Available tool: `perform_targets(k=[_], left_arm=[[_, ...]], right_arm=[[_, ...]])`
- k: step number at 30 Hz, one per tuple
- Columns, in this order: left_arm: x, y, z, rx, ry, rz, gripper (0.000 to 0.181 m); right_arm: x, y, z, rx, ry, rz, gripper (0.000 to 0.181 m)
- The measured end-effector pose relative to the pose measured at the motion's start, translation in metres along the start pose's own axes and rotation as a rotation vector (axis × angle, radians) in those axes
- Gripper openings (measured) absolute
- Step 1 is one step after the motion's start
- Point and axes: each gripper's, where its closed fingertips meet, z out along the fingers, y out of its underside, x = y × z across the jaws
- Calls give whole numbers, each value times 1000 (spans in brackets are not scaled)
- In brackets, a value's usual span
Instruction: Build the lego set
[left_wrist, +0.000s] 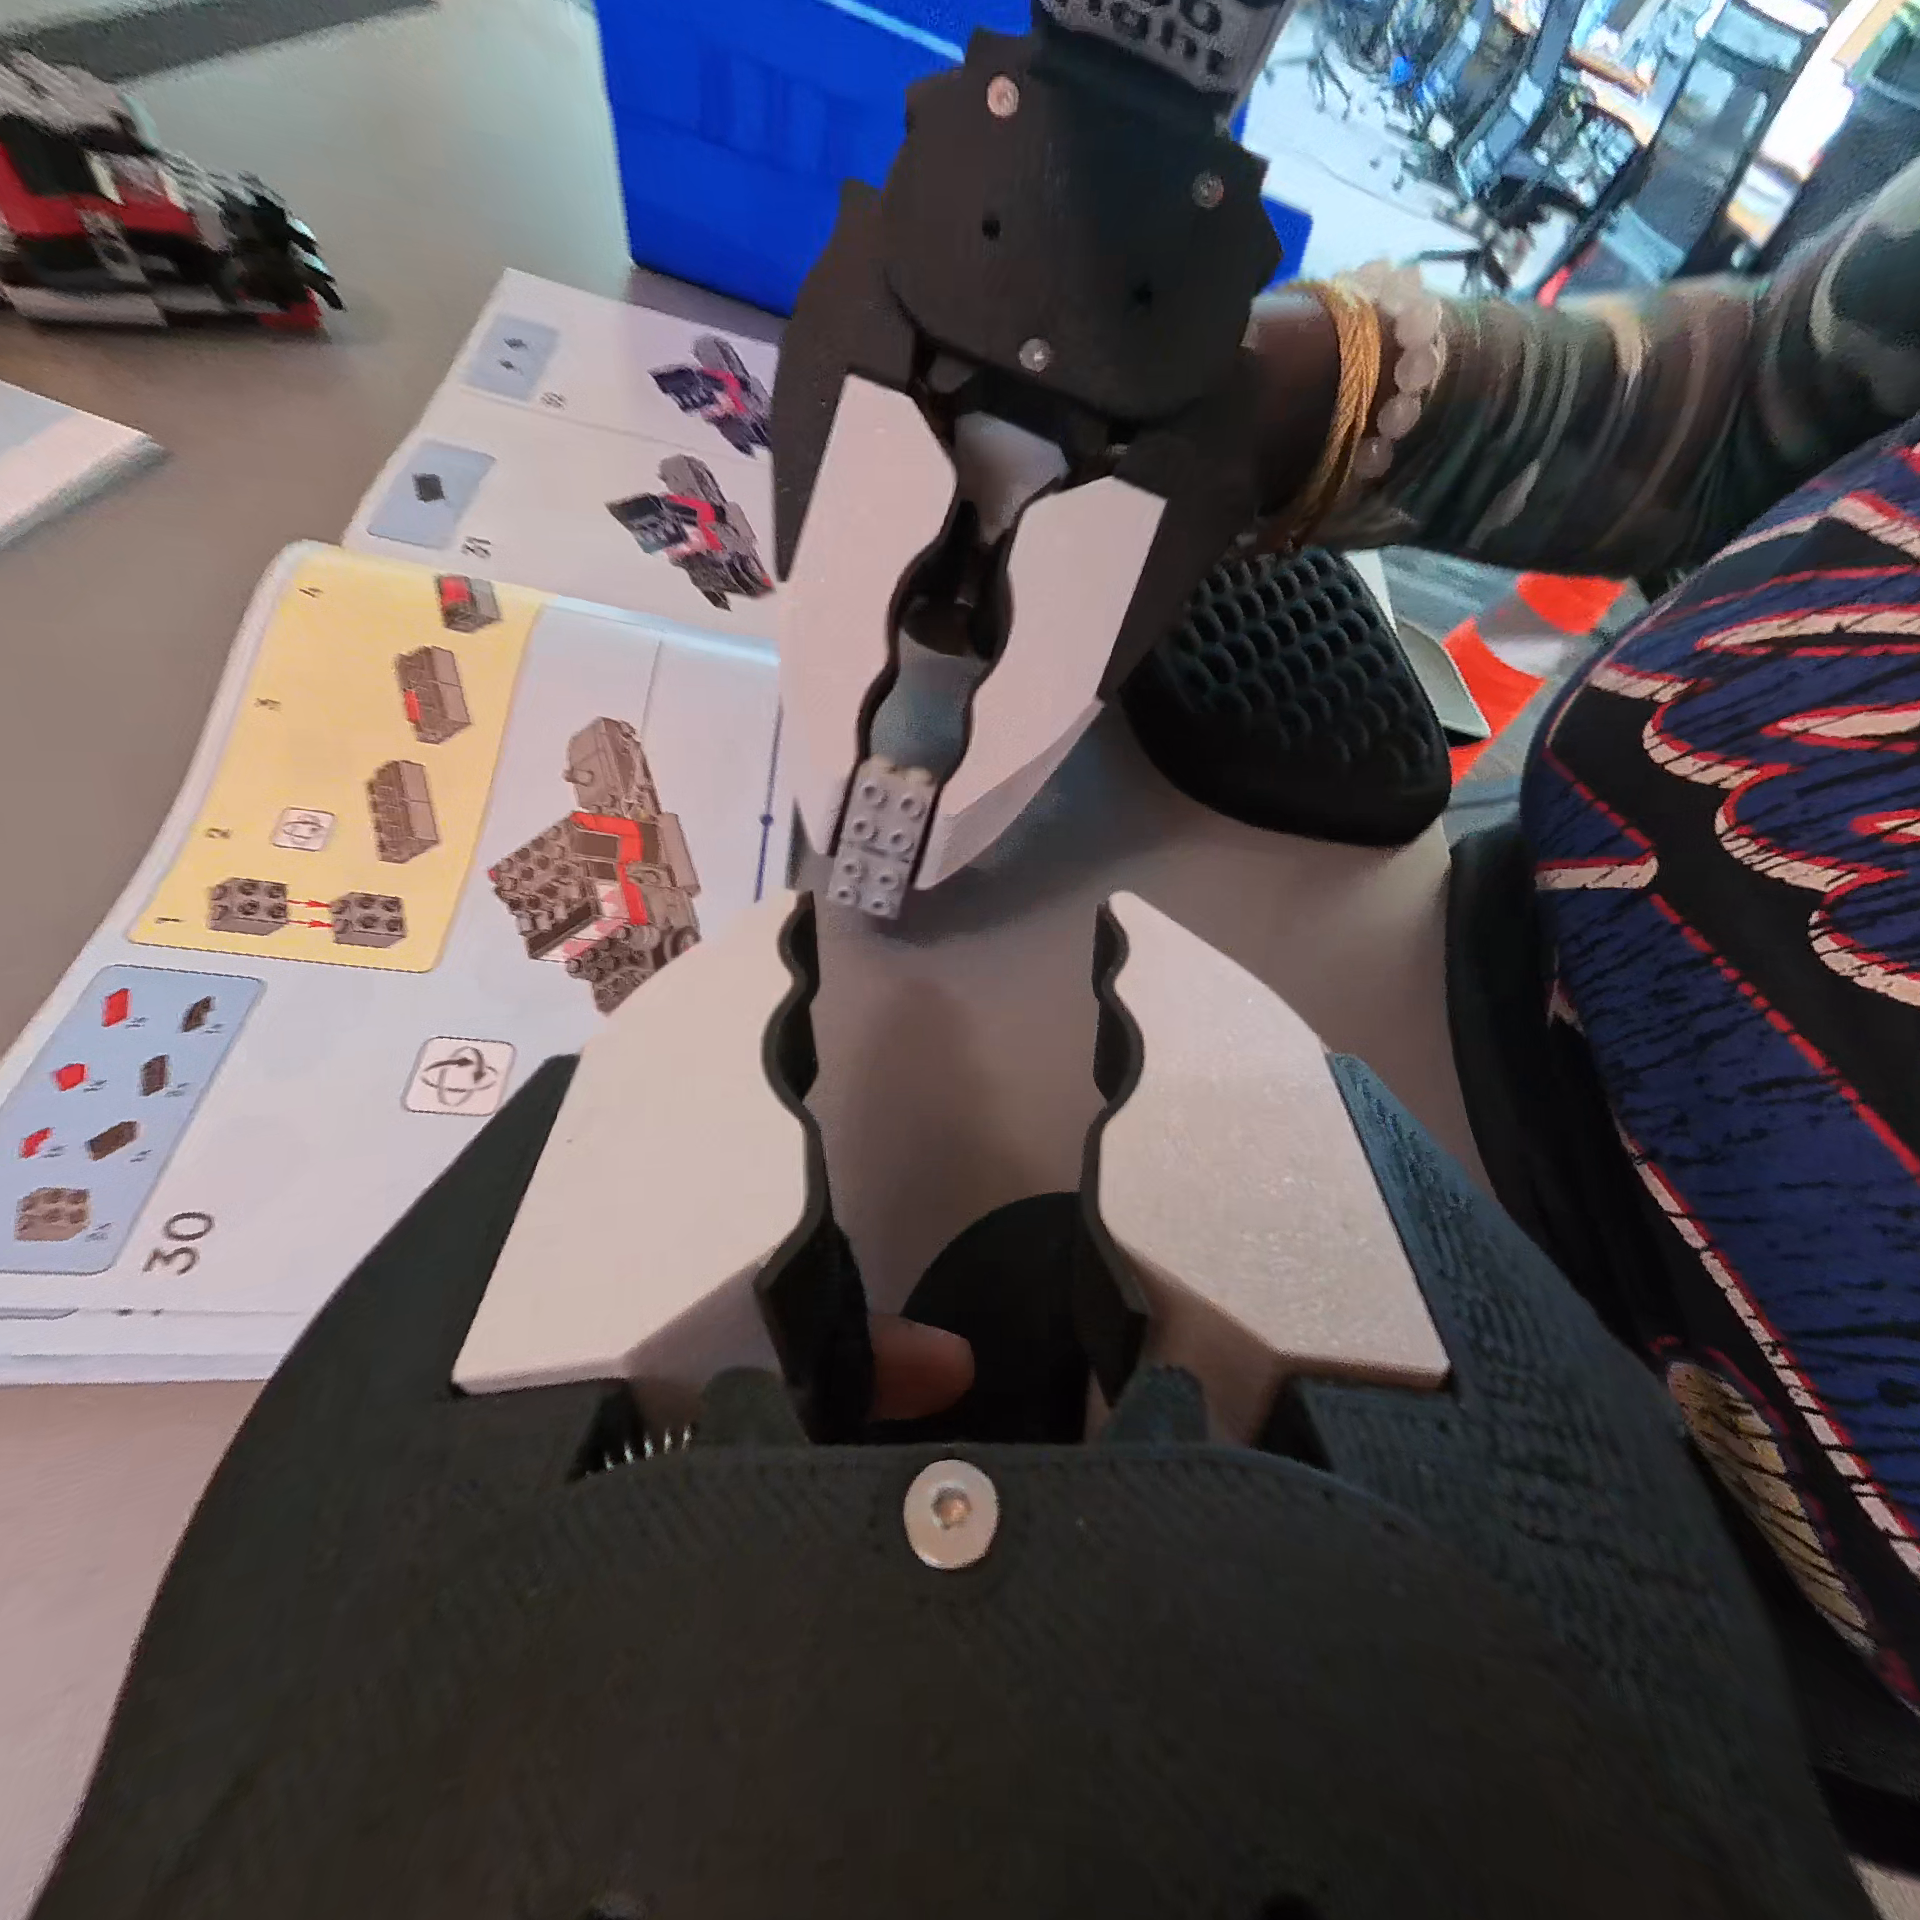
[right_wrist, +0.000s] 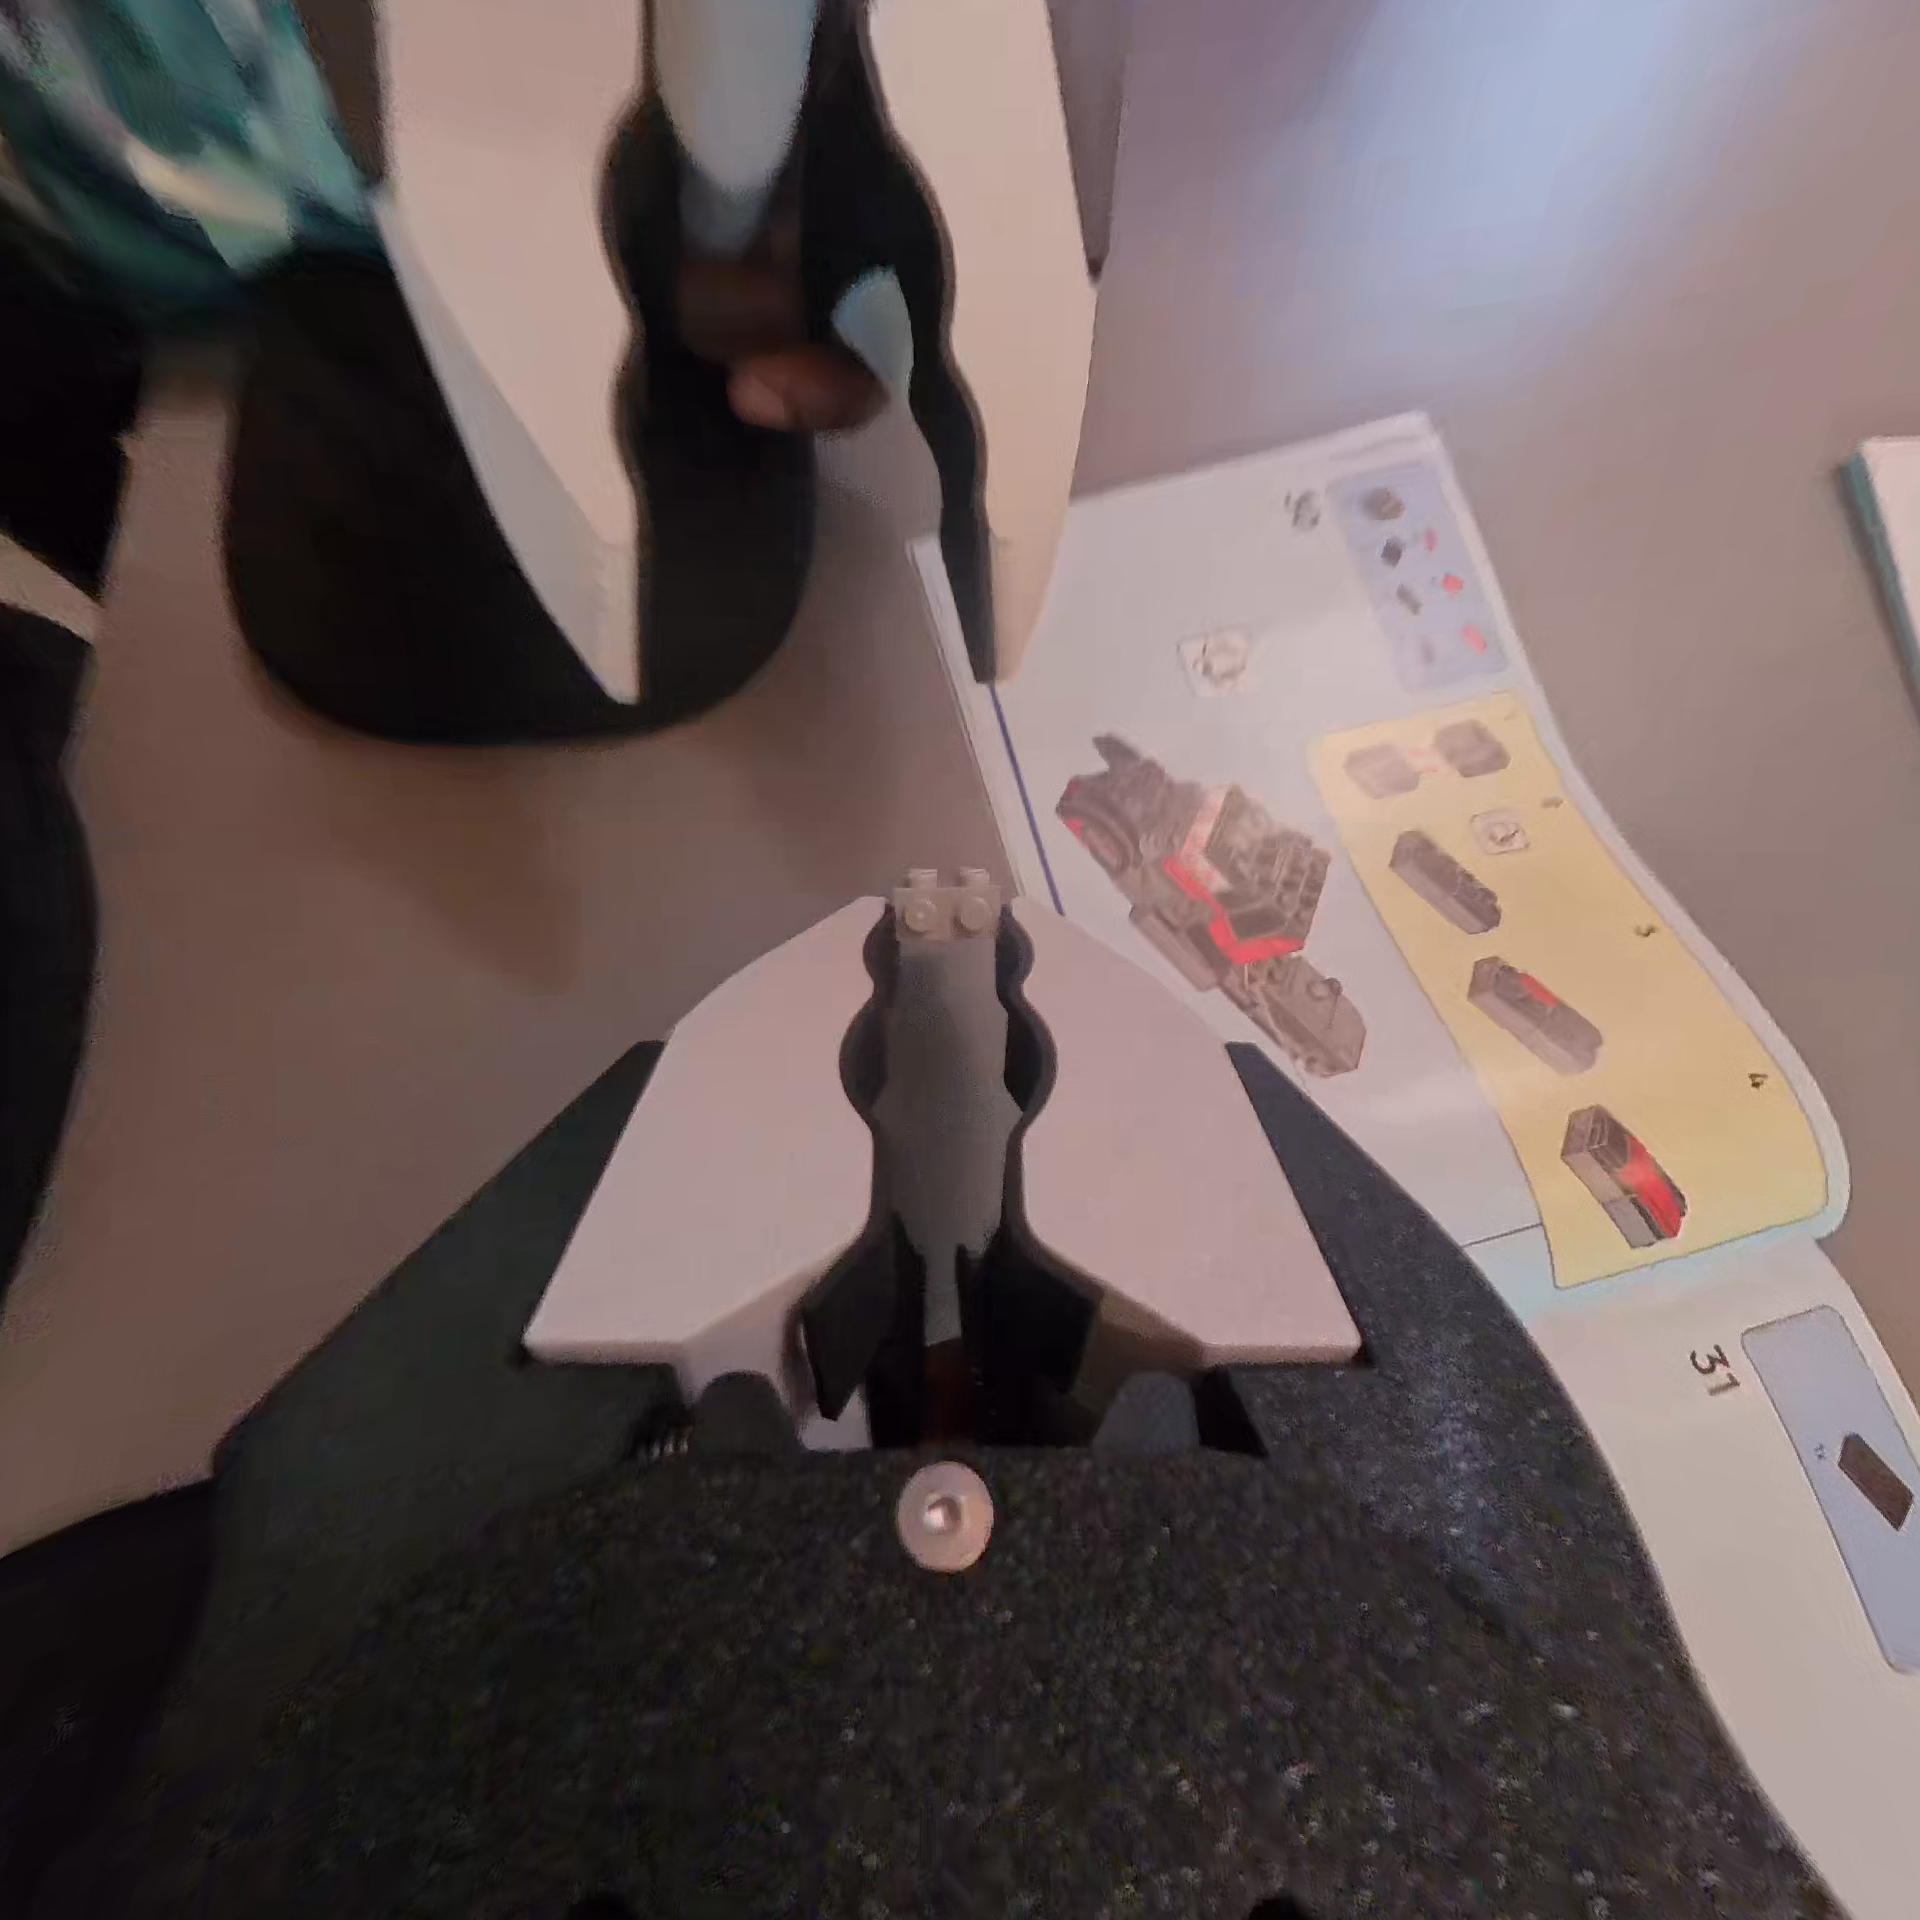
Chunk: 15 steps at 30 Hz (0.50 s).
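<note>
**Grey brick pinched in the right gripper, left gripper spread and bare**

A small light-grey Lego brick (left_wrist: 881, 844) with studs on two faces sits clamped at the very tips of the right gripper (left_wrist: 878, 831), whose pale fingers close tight on its sides. In the right wrist view the same brick (right_wrist: 948, 914) pokes out just past the fingertips, held clear above the grey worktop (right_wrist: 416, 914). Facing it tip to tip, just beside it but not touching, is the left gripper (left_wrist: 951, 914), its jaws set wide apart with nothing between them.

Beside the brick lies an open instruction booklet (left_wrist: 343, 935), spread flat with yellow and blue panels showing. A black perforated pad (left_wrist: 1288, 686) rests under the right gripper near the worktop's edge by the person. A blue bin (left_wrist: 748, 135) stands at the far edge behind the booklet. A partly built red and black model (left_wrist: 135, 218) sits toward the far left corner. The person's sleeve (left_wrist: 1621, 416) and beaded bracelets (left_wrist: 1392, 384) reach in from the right.
</note>
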Motion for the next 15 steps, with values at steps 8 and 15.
perform_targets(k=[8,15], left_arm=[[0,-43,-3,211,-144,135,46],[24,-68,-1,357,-47,128,25]], right_arm=[[-11,-68,-54,528,-137,74,17],[-22,-73,-70,620,-171,64,17]])
